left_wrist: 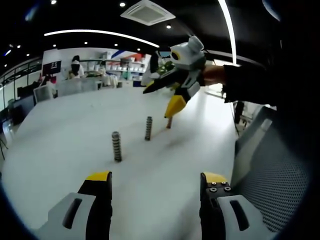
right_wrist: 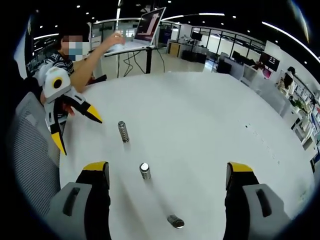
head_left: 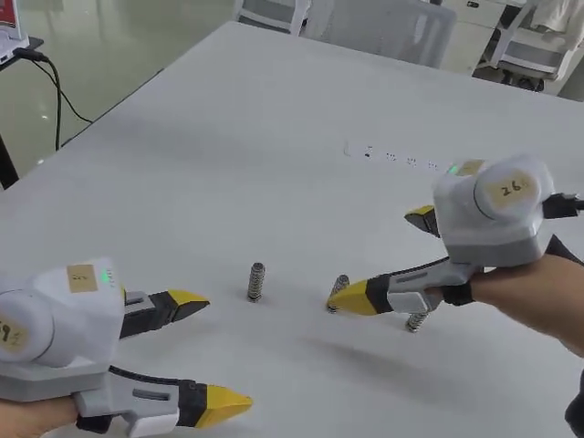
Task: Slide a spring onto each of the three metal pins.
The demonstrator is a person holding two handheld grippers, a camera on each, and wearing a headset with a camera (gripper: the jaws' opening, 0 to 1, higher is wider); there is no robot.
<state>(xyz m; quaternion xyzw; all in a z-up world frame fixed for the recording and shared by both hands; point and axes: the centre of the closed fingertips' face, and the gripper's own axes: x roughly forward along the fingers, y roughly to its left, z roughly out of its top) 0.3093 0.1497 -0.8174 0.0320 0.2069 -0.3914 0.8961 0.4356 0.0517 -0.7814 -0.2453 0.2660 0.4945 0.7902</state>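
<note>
Head view shows the left tool (head_left: 224, 349) spread wide and holding nothing, low over the worktop (head_left: 274, 137); the right tool (head_left: 370, 258) is likewise wide open and empty. Three springs stand upright in a row: the first spring (head_left: 256, 282) ahead of the left tool's upper jaw, the second spring (head_left: 339, 287) just behind the right tool's lower tip, the third spring (head_left: 417, 320) under that tool. We judge they stand because a pin, hidden by coils, carries each, and the tools gape because nothing is left to load.

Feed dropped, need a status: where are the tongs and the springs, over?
Left tongs open, empty. Right tongs open, empty, above the row. Three springs upright in a row on table. Nothing blocking them.
</note>
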